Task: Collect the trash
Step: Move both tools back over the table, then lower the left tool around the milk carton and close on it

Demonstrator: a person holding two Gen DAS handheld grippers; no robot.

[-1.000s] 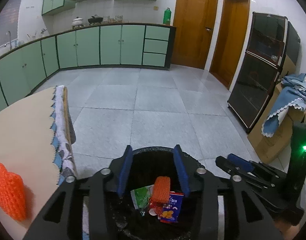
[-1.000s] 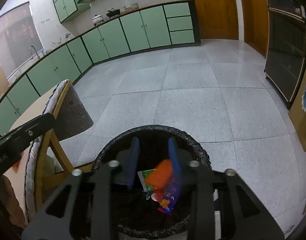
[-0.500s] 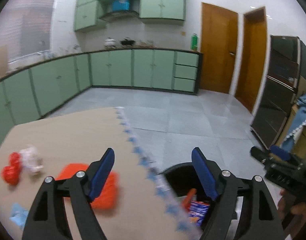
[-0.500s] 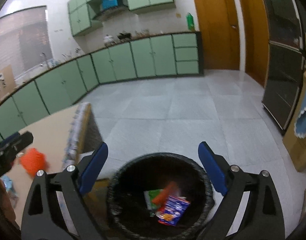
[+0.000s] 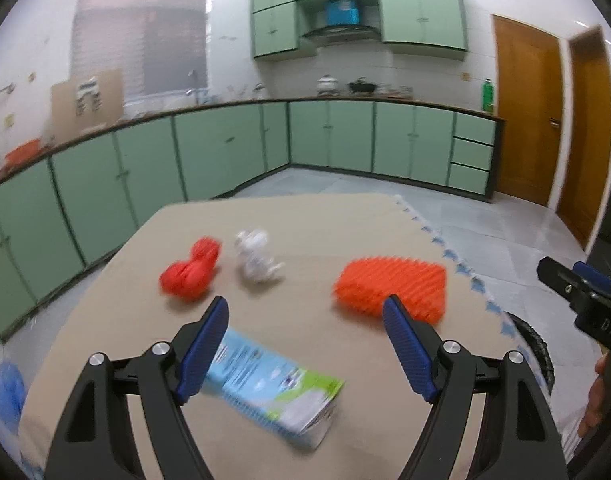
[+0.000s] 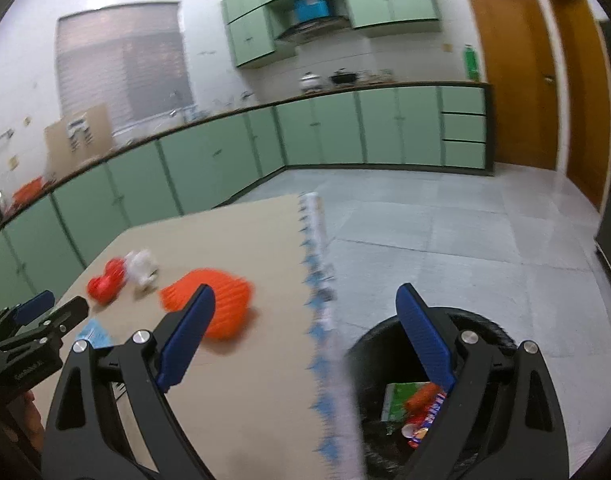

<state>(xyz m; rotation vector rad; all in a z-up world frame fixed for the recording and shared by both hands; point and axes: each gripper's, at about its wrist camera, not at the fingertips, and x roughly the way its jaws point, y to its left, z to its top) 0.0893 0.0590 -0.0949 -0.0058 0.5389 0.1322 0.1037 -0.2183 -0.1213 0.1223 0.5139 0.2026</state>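
Left gripper (image 5: 305, 344): spread wide — blue-green carton (image 5: 271, 392) lies just below its fingers.
Right gripper (image 6: 305, 336): spread, empty — trash bin (image 6: 489, 322) under its right finger.

We're in a home kitchen: green base cabinets (image 5: 345, 140) line two walls, pots (image 5: 361, 86) sit under a range hood (image 5: 337, 32), tiled floor (image 6: 445, 220), wooden doors (image 5: 521, 108).

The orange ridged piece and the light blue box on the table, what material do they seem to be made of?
Orange ridged piece: probably soft foam netting, matte, with raised rows; blur leaves this uncertain. Light blue box: likely printed cardboard with a slight sheen, flat faces and folded edges.
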